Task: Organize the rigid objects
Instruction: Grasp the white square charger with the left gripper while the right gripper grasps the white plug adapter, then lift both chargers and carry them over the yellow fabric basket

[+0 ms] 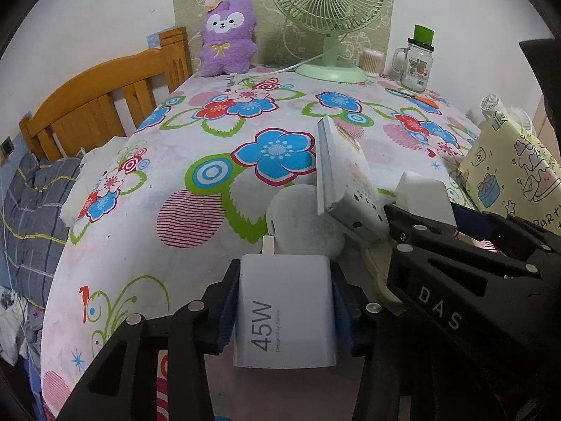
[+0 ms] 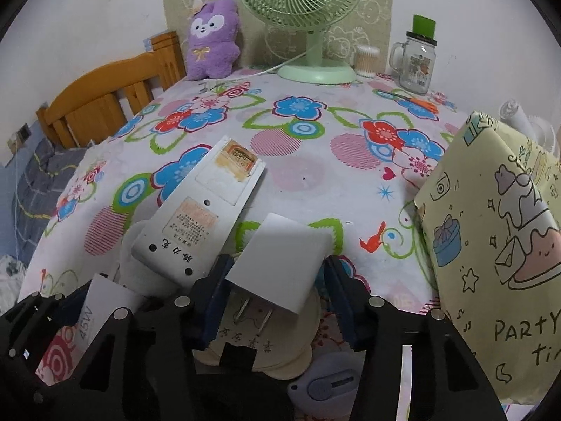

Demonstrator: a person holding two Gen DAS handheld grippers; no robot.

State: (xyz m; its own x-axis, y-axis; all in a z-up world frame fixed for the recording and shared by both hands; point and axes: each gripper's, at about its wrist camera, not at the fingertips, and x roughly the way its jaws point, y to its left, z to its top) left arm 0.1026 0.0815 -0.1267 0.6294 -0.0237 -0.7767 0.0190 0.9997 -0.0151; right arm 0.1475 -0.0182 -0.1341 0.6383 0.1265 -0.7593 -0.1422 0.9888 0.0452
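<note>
My left gripper (image 1: 284,310) is shut on a white 45W charger (image 1: 284,312), held just above the flowered table; it also shows in the right wrist view (image 2: 101,307). My right gripper (image 2: 277,298) has a white plug adapter (image 2: 280,263) between its fingers, prongs pointing down; the left pad touches it and a gap shows at the right pad. The adapter's top shows in the left wrist view (image 1: 424,196). A white remote (image 2: 203,217) lies face down, tilted, propped on a round white object (image 1: 301,221), just left of the adapter.
A yellow "party" gift bag (image 2: 498,245) stands at the right. A cream disc (image 2: 266,336) and a small blue-grey device (image 2: 326,389) lie under my right gripper. At the back stand a green fan (image 2: 308,17), purple plush (image 2: 210,38), glass jar (image 2: 417,59) and cotton swabs (image 2: 366,56). Bed at left.
</note>
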